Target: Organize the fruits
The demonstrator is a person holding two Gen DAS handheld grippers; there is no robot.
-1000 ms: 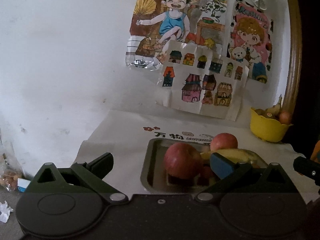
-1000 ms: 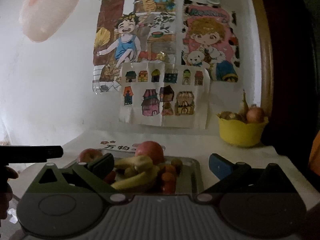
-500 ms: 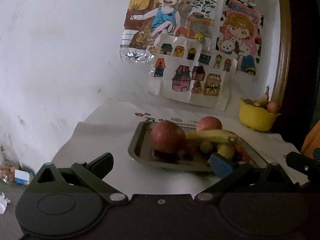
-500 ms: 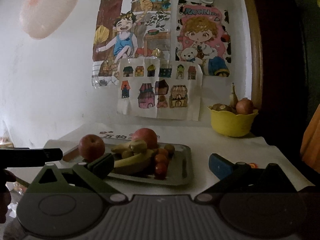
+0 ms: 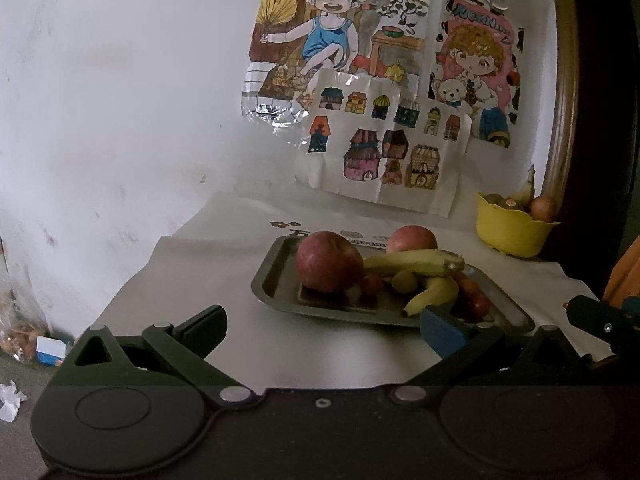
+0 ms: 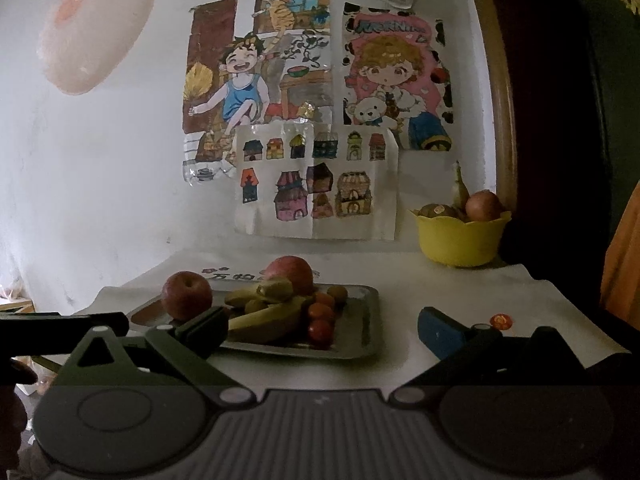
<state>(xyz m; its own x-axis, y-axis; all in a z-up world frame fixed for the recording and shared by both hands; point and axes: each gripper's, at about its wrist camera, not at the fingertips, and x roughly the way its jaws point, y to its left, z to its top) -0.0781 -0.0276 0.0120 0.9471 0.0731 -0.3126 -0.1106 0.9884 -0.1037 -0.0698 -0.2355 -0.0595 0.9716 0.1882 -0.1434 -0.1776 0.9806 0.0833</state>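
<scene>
A metal tray [image 5: 276, 280] [image 6: 366, 320] sits on the white table. It holds two red apples [image 5: 329, 262] [image 6: 186, 295], bananas [image 5: 412, 262] [image 6: 268, 314], small green fruits and several cherry tomatoes [image 6: 320, 330]. A yellow bowl [image 5: 512, 232] [image 6: 460, 240] with fruit stands at the back right. My left gripper [image 5: 324, 330] is open and empty, in front of the tray's near edge. My right gripper [image 6: 322, 330] is open and empty, in front of the tray's right part.
The white wall with children's drawings [image 6: 316, 120] rises right behind the table. A brown frame and dark area [image 6: 560, 120] close the right side. A small red sticker [image 6: 501, 320] lies on the table. The floor at left holds litter [image 5: 24, 344].
Both grippers have pulled back from the tray and risen, so the tray looks smaller and farther. Both stay open and empty.
</scene>
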